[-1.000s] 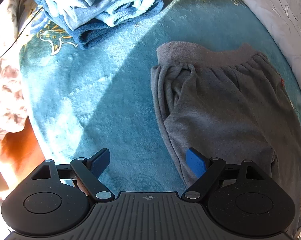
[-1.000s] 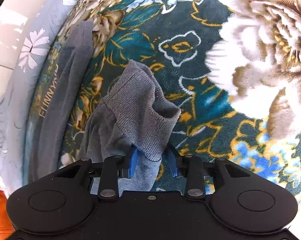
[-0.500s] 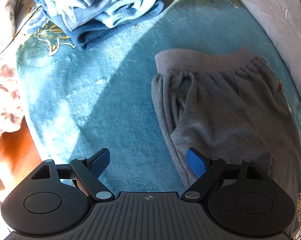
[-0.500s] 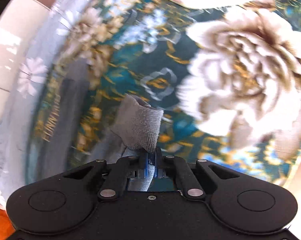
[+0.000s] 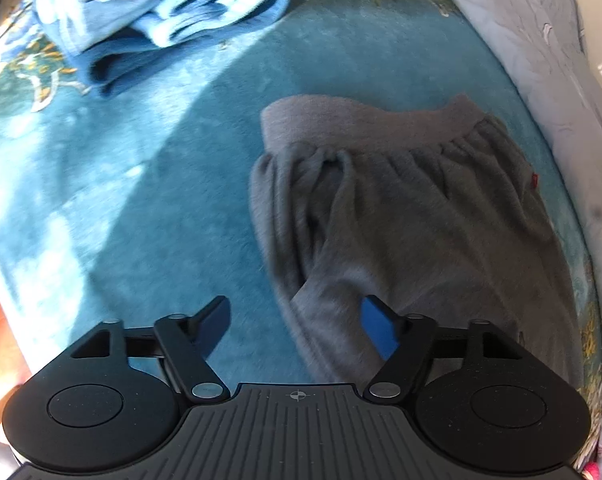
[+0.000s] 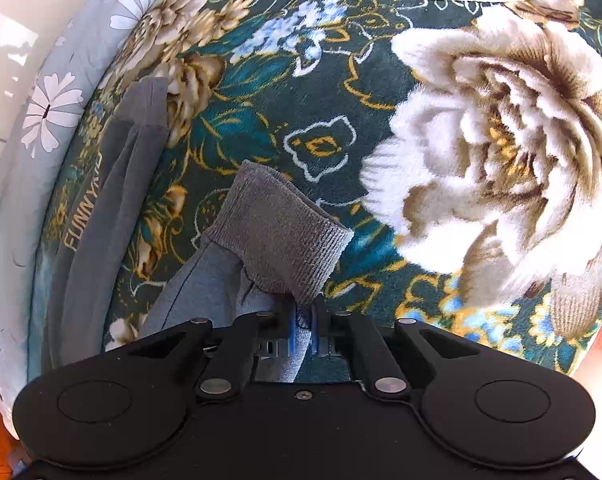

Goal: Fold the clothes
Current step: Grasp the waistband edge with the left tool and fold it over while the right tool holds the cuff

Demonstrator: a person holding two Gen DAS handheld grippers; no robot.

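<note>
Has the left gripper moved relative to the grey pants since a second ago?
Yes. The left gripper has closed in on the grey pants; its blue pad now overlaps the fabric edge, jaws narrowing but still open.

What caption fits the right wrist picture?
Right gripper pinches grey trouser cuff above flowered blanket.

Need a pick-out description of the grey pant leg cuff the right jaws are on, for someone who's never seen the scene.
Start at the dark teal floral blanket with its huge cream flower. Left of that flower lie grey sweatpants, two legs pointing away. The ribbed cuff meant is the lifted, crumpled one clamped by the right gripper; the other leg lies flat, bearing yellow lettering.
</note>
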